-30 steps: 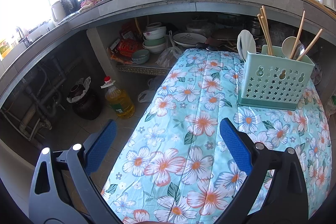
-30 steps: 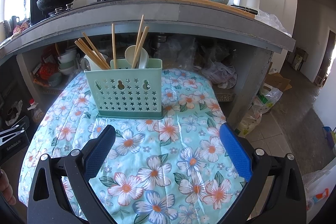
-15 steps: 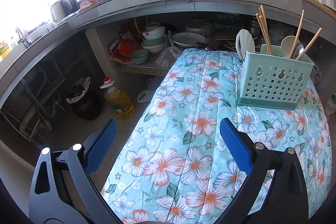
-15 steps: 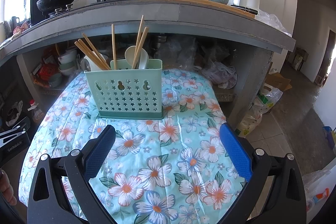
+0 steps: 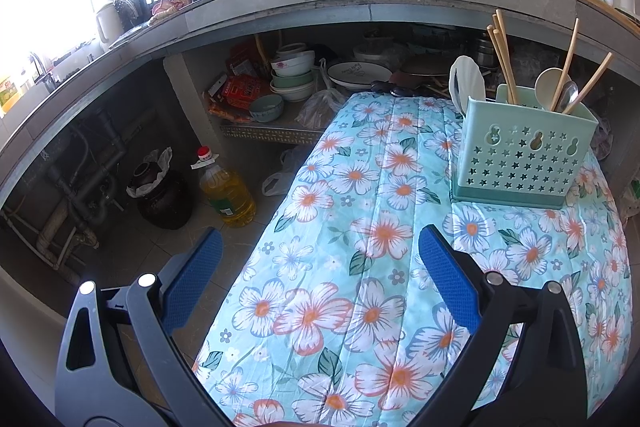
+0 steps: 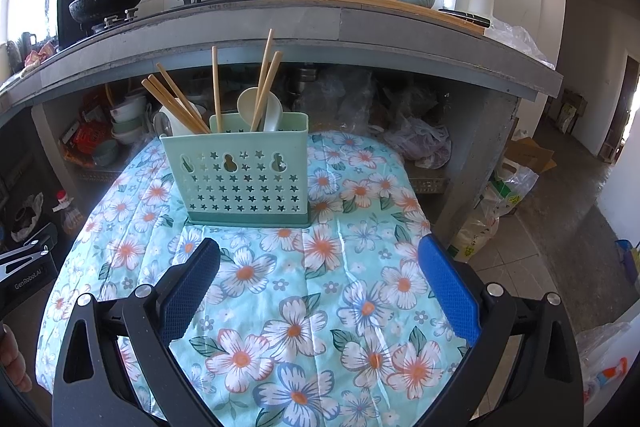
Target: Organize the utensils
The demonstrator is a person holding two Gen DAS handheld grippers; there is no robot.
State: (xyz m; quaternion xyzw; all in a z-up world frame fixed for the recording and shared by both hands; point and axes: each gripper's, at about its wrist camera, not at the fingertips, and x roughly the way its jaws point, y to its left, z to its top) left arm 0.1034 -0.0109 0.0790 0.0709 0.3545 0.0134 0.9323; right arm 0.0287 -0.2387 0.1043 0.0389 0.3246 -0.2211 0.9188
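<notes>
A mint-green utensil holder (image 6: 240,171) with star cut-outs stands on the floral tablecloth (image 6: 304,291). It holds several wooden chopsticks (image 6: 176,103) and pale spoons (image 6: 256,107). In the left wrist view the holder (image 5: 524,155) is at the right, with chopsticks (image 5: 502,55), spoons (image 5: 550,83) and a white spoon (image 5: 464,79) at its left end. My left gripper (image 5: 320,267) is open and empty over the table's left edge. My right gripper (image 6: 320,275) is open and empty in front of the holder. No loose utensils show on the cloth.
A concrete counter (image 6: 320,27) with pots and bottles overhangs the table's far side. Bowls and plates (image 5: 296,75) sit on the shelf below. An oil bottle (image 5: 228,195) and a dark jar (image 5: 160,195) stand on the floor at left. The left gripper's body (image 6: 24,267) shows at the right view's left edge.
Both grippers stay open and empty. The left view has drifted slightly; the holder sits a touch lower and further left in it. The right view is almost unchanged.
</notes>
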